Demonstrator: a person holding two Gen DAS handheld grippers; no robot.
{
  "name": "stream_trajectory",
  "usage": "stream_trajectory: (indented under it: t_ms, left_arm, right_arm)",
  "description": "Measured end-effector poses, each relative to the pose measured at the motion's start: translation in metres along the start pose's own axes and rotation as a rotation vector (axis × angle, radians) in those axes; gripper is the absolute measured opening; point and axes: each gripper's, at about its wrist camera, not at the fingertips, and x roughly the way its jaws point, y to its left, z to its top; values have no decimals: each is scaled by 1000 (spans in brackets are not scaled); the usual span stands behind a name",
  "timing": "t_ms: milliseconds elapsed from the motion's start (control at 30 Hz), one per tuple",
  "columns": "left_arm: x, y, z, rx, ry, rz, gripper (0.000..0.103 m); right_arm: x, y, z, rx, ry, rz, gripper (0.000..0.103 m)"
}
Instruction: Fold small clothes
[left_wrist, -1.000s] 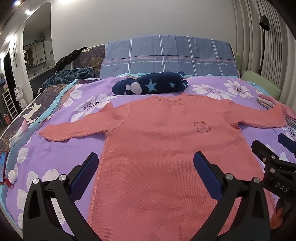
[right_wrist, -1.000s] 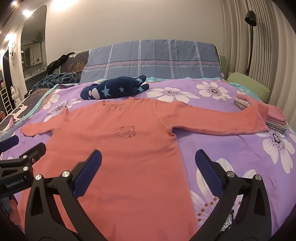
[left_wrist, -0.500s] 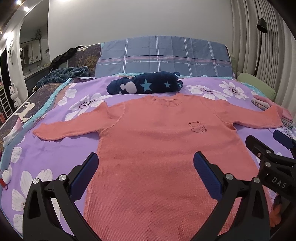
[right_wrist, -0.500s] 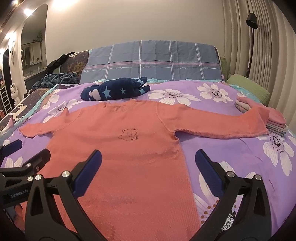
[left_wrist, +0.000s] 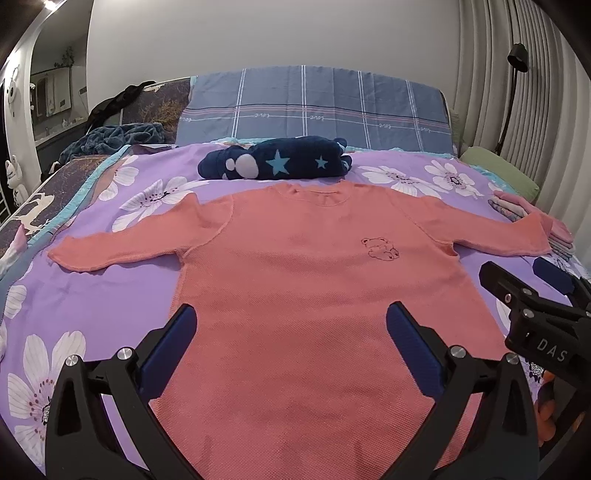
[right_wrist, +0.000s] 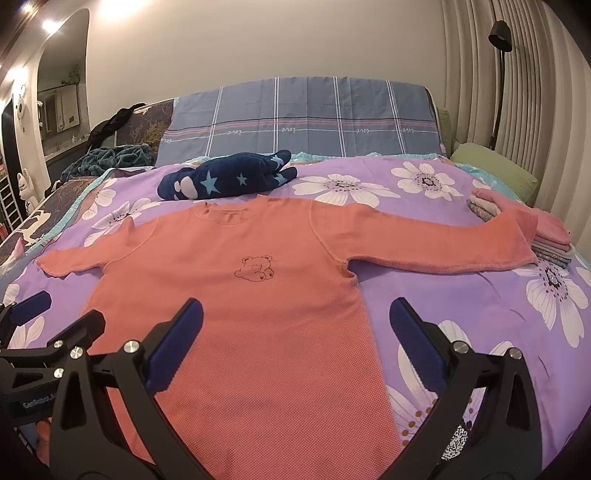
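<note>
Shirt (left_wrist: 314, 295) lay flat, front up, sleeves spread, on the bed (left_wrist: 110, 291). Left gripper (left_wrist: 291, 339) and right gripper (right_wrist: 295, 332) hovered over its lower half, jaws spread wide, gripping nothing.

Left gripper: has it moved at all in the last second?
Yes. In its own view the star pillow and the shirt sit further left than before, so the left gripper has shifted or turned rightward.

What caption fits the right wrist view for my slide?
Open right gripper hovers over a coral long-sleeved shirt spread flat on a floral purple bedspread, folded clothes stacked beside one sleeve.
</note>
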Motion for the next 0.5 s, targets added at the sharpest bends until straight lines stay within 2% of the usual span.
stream_trajectory:
  t_ms: [267, 500]
  left_arm:
    - [4, 6, 0, -34, 19, -44, 102]
    - [1, 15, 1, -57, -19, -89, 102]
  right_arm:
    - [3, 3, 0, -6, 6, -4, 101]
    - [7, 8, 2, -22, 10, -5, 101]
